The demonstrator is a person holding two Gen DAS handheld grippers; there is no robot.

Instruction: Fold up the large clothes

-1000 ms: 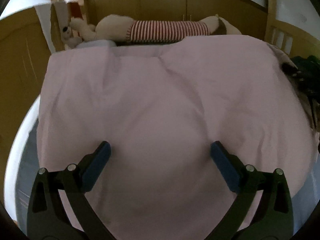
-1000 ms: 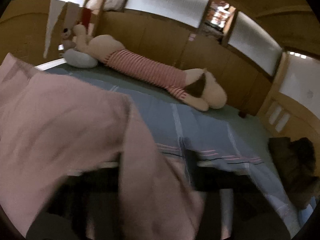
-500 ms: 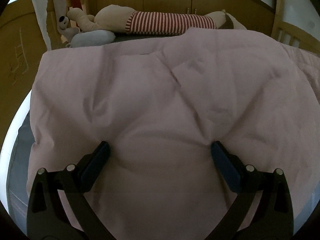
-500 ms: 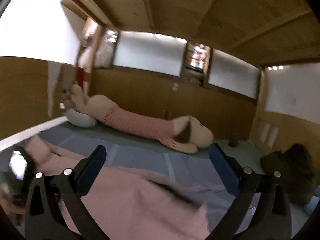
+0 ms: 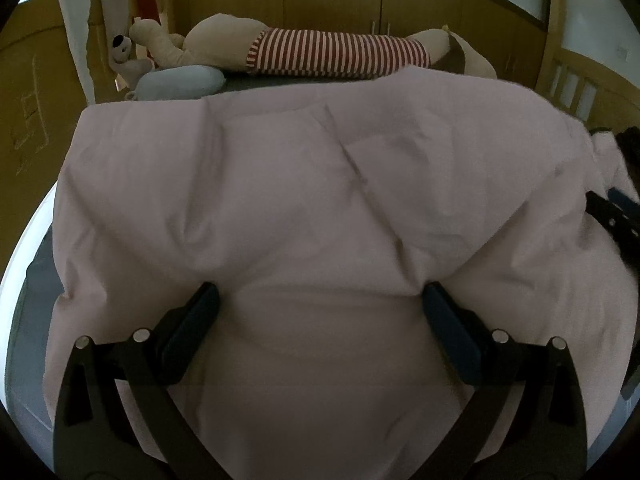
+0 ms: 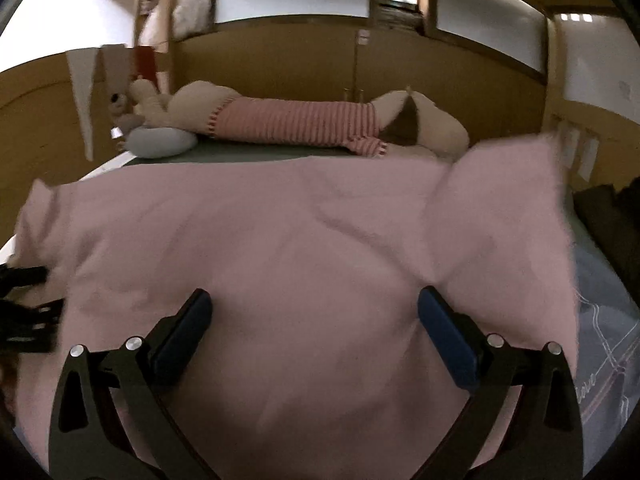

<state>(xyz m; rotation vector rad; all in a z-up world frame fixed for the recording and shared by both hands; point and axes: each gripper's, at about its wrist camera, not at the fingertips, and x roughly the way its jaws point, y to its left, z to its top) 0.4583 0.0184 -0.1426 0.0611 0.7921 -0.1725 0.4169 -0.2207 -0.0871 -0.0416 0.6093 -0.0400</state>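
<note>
A large pale pink cloth (image 5: 320, 200) lies spread over the bed and fills both wrist views; in the right wrist view the pink cloth (image 6: 300, 248) has its right edge raised in a blurred fold. My left gripper (image 5: 320, 300) hangs open just above the near part of the cloth, with nothing between its blue pads. My right gripper (image 6: 314, 306) is wide open over the same cloth, pads apart and empty. Part of the right gripper (image 5: 618, 216) shows at the right edge of the left wrist view.
A long plush toy in a red-striped shirt (image 5: 332, 54) lies along the far wooden wall, beside a small grey-blue pillow (image 5: 178, 82). A dark pile (image 6: 608, 216) sits at the right by the slatted bed rail. The patterned blue sheet (image 6: 604, 344) shows at the right.
The right gripper let go of the pink cloth, swung up toward the wall, then came back down over the cloth with jaws wide. The cloth settled flatter on the bed. The left gripper moved slightly lower.
</note>
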